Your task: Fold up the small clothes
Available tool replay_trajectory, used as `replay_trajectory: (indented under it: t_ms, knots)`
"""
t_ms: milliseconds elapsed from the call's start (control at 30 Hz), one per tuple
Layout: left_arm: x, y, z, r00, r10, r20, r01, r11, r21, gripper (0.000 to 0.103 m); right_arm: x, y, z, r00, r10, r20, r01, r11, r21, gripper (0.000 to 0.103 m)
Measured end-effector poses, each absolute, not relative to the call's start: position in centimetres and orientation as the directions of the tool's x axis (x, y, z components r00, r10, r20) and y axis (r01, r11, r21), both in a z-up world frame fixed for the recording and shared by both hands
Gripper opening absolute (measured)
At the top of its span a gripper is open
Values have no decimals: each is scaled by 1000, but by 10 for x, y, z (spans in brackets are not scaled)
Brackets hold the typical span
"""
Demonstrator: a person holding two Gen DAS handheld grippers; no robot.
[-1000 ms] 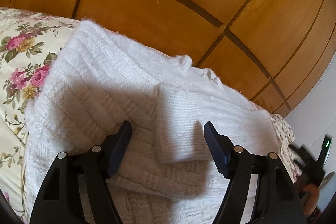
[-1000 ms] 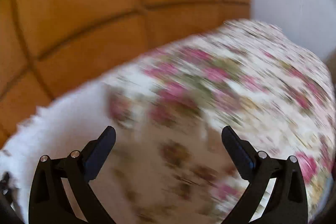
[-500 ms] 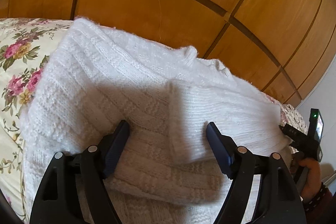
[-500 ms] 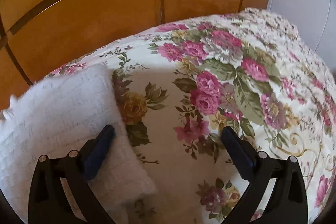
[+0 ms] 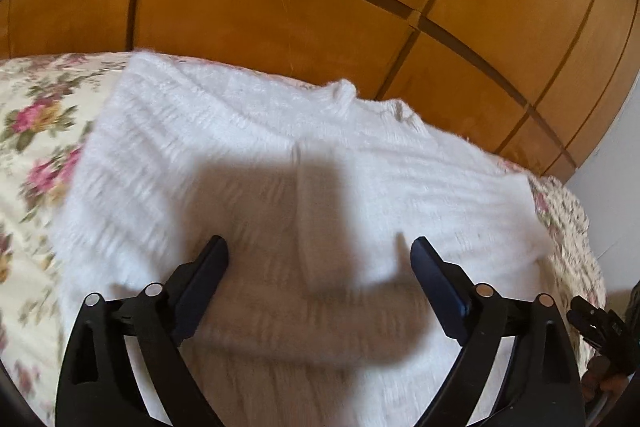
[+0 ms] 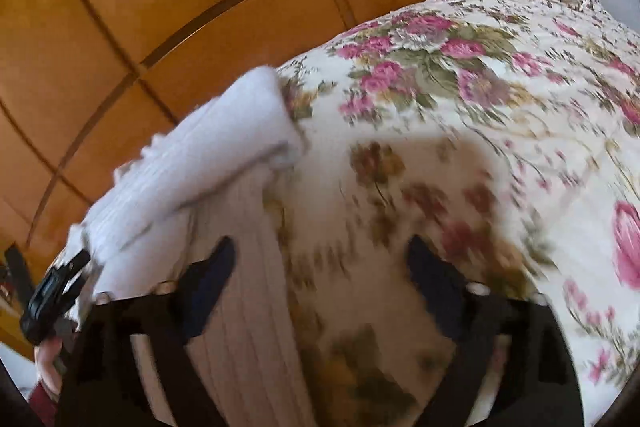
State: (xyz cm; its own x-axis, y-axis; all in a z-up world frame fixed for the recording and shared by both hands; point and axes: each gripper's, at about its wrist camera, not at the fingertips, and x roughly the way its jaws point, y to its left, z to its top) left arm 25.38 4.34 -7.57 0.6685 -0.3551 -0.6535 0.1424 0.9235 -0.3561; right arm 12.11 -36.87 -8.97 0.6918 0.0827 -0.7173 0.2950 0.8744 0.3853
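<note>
Both tools spread wide and empty, the left tool over the white knit sweater on the floral bed, sleeve folded in, probably next pinching the hem upward.

White knitted wool sweater: uniform white, faint horizontal rib bands; grey where shadow falls across its middle. In the right wrist view its ribbed edge reads white to pale beige in shade.

Cream floral cotton bedspread: cream ground, pink and magenta roses, olive-green leaves, a few yellow-ochre blooms; same print at the bed's left edge.

Glossy orange-brown wooden panelled wall: honey-orange panels, dark brown grooves in a grid.

Left gripper: black frame, dark navy finger pads, silver pins. Right gripper: black frame, dark pads, blurred.

Plain wall: pale grey-white.
</note>
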Motion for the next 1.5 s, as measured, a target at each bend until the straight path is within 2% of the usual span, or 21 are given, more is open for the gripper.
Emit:
replay_trajectory:
  t_ms: [33,100,167,233,433,633,733,900,967,1033,1100,1167,1233,1400,1500]
  knots:
    - [245,45,-74,669,-357,-652,146,923,-356,92,113,-369,-89,691,96,-717,284,876,390,70]
    - [227,51,-71,669,-362,-649,148,921,-361,92,97,-369,-89,690,148,-708,242,875,419,69]
    - [203,62,-67,672,-354,-650,142,923,-357,92,84,-370,-90,687,209,-696,189,873,449,60]
    - [184,72,-66,679,-348,-646,131,924,-360,92,74,-370,-91,677,270,-685,144,864,483,56]
    - [121,119,-67,702,-331,-630,65,912,-406,91,42,-370,-98,644,400,-652,86,809,581,55]
    - [67,144,-84,673,-350,-652,60,904,-423,77,20,-359,-102,613,463,-640,21,801,599,50]
    - [45,149,-87,675,-379,-634,84,892,-444,69,11,-352,-108,589,523,-616,-12,768,640,46]
    - [26,153,-95,613,-575,-543,174,768,-617,64,1,-343,-120,544,633,-551,-53,681,731,45]
    - [23,152,-100,577,-638,-511,199,716,-669,56,-1,-343,-125,536,670,-513,-52,633,772,45]
    - [19,147,-102,556,-651,-517,214,713,-668,46,-2,-345,-127,533,690,-489,-54,605,795,44]
    - [16,140,-104,542,-639,-546,227,736,-637,34,3,-341,-128,514,701,-494,-69,608,791,37]
    - [14,134,-106,517,-648,-559,232,735,-637,24,6,-332,-125,520,647,-557,-91,690,718,19]
    - [14,133,-107,496,-651,-575,235,738,-633,9,7,-330,-124,518,644,-563,-96,698,710,13]
    - [0,126,-86,501,-655,-565,283,742,-608,6,5,-340,-118,528,712,-463,-124,603,788,10]
    - [-12,126,-68,520,-680,-517,328,718,-614,6,-1,-352,-107,555,755,-349,-158,508,847,9]
